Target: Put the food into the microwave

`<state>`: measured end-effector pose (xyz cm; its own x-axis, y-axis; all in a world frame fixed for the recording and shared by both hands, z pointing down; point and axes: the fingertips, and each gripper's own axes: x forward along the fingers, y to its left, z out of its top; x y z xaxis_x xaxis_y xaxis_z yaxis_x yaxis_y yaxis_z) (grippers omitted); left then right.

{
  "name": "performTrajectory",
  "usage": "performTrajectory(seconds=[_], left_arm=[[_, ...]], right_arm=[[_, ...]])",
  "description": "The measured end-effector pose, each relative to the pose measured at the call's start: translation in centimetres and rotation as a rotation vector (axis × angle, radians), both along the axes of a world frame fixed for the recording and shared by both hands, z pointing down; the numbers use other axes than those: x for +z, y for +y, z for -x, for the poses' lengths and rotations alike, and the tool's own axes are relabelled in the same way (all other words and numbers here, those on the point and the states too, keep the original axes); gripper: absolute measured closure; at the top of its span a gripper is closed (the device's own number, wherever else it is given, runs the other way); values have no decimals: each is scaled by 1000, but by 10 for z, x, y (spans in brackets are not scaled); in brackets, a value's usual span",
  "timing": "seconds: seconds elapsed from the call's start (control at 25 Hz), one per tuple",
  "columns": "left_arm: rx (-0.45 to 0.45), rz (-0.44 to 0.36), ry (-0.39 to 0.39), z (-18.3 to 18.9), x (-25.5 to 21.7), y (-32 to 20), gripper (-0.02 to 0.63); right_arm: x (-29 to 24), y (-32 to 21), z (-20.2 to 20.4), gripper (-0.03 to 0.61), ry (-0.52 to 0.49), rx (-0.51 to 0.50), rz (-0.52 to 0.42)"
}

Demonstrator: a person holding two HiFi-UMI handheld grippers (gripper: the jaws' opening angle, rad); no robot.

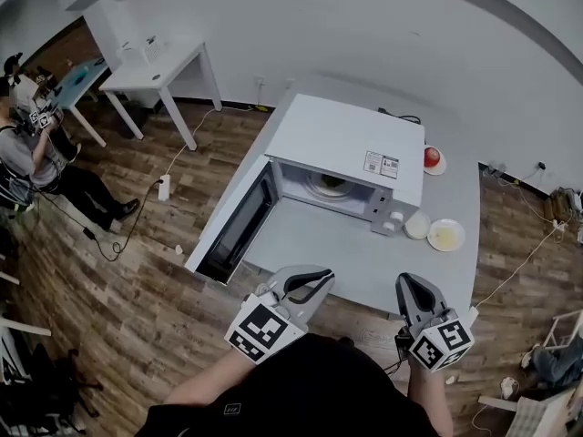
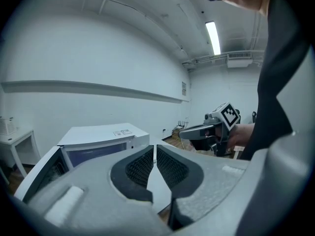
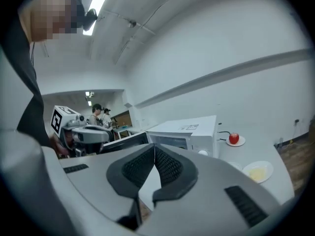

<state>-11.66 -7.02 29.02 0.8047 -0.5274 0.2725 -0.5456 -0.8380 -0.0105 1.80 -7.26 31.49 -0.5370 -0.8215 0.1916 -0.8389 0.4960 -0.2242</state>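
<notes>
The white microwave (image 1: 351, 148) stands on the grey table (image 1: 364, 262) with its door (image 1: 239, 226) swung open to the left; a dish shows dimly inside. To its right sit a white plate with yellow food (image 1: 446, 235), a small white bowl (image 1: 416, 225) and a red apple (image 1: 432, 157) on a saucer. My left gripper (image 1: 321, 279) hangs over the table's near edge, shut and empty (image 2: 155, 149). My right gripper (image 1: 410, 282) is level with it on the right, shut with nothing in it (image 3: 154, 149). Both are well short of the food.
A white side table (image 1: 159, 71) stands at the back left, and a person (image 1: 27, 153) beside it holds another pair of grippers. Cables and a power strip (image 1: 164, 188) lie on the wooden floor. More cables trail off the table's right side.
</notes>
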Motion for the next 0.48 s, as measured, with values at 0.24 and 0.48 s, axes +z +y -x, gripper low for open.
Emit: performTrajectory(seconds=[0.24, 0.48], left_arm=[[-37, -51, 150, -16, -32, 7, 603], [-24, -76, 184, -26, -43, 13, 605]], right_arm=[[-32, 22, 8, 563, -114, -62, -64], [-45, 29, 14, 565, -124, -70, -116]])
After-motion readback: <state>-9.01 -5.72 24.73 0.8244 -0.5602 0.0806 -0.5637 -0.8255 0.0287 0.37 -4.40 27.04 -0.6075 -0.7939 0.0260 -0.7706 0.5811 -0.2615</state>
